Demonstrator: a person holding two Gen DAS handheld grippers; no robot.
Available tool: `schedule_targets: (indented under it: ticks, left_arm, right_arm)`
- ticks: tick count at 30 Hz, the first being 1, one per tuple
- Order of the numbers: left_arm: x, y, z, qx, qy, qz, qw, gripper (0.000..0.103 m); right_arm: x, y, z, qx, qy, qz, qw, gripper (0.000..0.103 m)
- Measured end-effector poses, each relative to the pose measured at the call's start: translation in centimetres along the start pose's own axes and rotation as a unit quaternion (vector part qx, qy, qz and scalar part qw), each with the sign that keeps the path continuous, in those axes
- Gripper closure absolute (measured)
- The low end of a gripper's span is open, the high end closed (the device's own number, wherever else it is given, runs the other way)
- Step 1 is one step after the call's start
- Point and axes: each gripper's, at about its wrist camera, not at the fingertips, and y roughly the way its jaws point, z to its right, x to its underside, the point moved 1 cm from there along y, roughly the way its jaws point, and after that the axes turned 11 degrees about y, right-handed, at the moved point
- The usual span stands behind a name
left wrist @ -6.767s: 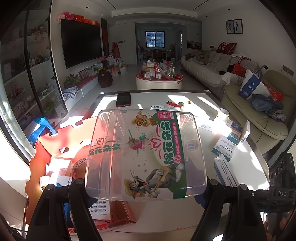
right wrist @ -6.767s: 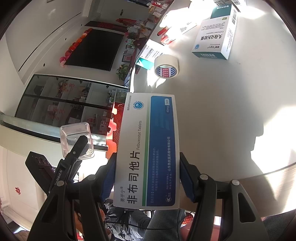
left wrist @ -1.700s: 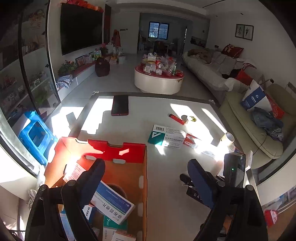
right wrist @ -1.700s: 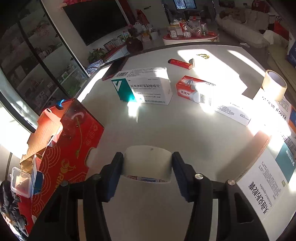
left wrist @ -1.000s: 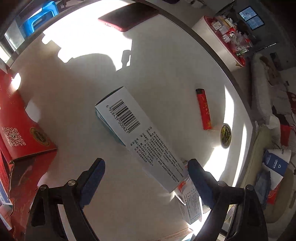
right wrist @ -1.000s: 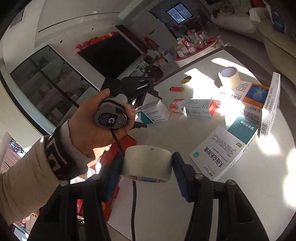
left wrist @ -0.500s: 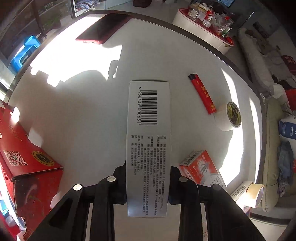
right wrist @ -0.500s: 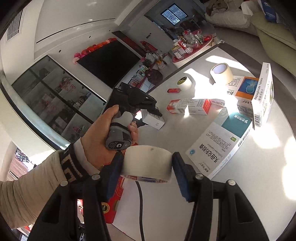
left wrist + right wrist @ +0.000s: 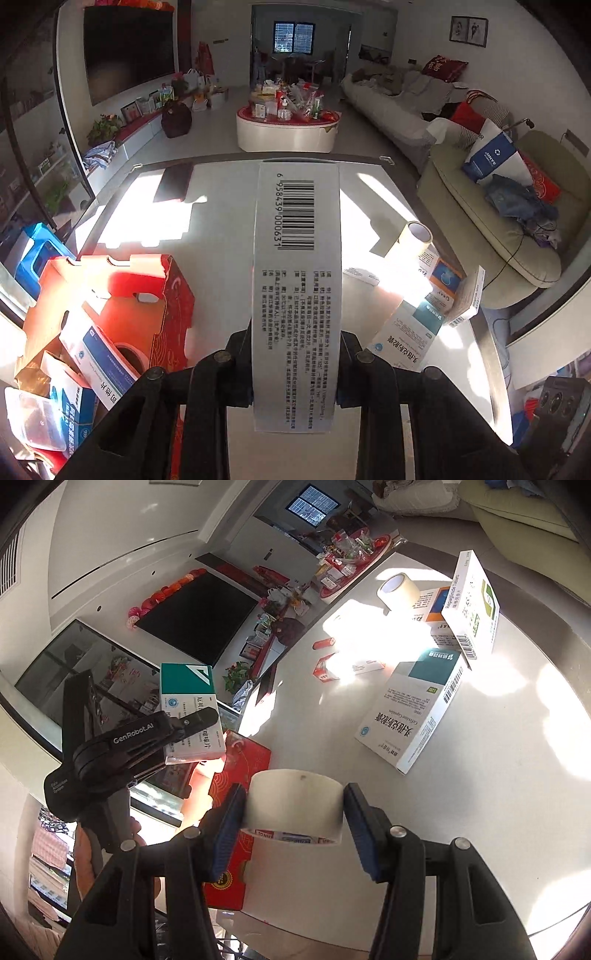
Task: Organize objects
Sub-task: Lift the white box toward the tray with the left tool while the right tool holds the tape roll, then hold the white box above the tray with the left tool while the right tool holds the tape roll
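The left gripper was clamped on a white medicine box, held in the air above the tabletop just beside the open red carton at its left edge. The right gripper was closed around a roll of tape, raised over the tabletop's near edge, with more boxes and another tape roll lying toward the far right corner.

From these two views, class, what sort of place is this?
Most likely a home living room: a long white sofa, a large black wall-mounted television, and a round white coffee table crowded with small items beyond the white work table.
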Motion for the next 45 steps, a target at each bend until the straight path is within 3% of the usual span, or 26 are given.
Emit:
schedule_targets:
  ticks: [7, 15, 24, 45]
  left_arm:
    - [3.5, -5.2, -2.8, -0.07, 0.035, 0.05, 0.9957, 0.072]
    - [6.8, -7.3, -7.7, -0.124, -0.007, 0.062, 0.9903, 0.072]
    - [9.2, -7.4, -10.8, -0.137, -0.043, 0.061, 0.9877, 0.072]
    - [9.9, -7.3, -11.4, -0.175, -0.036, 0.066, 0.9818, 0.072]
  right_arm:
    - [2.9, 0.6, 0.0, -0.025, 0.056, -0.034, 0.998, 0.049]
    - [5.5, 1.8, -0.3, -0.014, 0.094, -0.069, 0.993, 0.049]
    - [5.8, 2.1, -2.2, 0.009, 0.078, -0.078, 0.994, 0.049]
    - [6.7, 3.5, -2.2, 0.011, 0.086, -0.093, 0.992, 0.049]
